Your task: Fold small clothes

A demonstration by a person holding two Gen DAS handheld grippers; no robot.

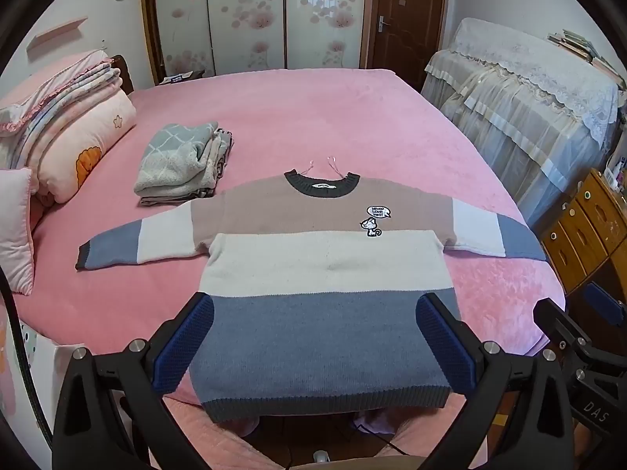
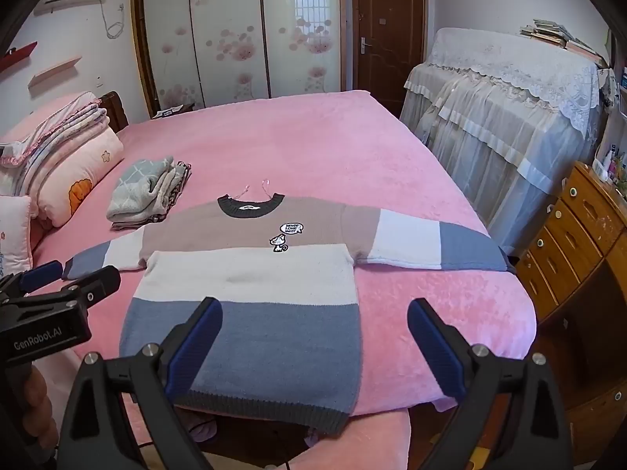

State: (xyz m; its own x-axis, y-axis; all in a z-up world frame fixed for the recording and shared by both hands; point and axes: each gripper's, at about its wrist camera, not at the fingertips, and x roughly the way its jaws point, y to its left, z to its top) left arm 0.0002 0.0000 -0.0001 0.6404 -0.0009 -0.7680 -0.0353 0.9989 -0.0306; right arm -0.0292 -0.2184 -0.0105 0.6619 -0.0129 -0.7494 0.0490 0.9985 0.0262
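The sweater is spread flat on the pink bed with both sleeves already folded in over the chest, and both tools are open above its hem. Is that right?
Not quite. The sweater does lie flat on the pink bed, but its sleeves are stretched out to the sides, not folded in; the left wrist view shows both. The left gripper and right gripper are open above the hem, as you said.

Home bedroom: pink-covered bed [image 1: 313, 125], floral sliding wardrobe [image 1: 250, 15], folded quilts [image 1: 70, 125], wooden door [image 1: 407, 15].
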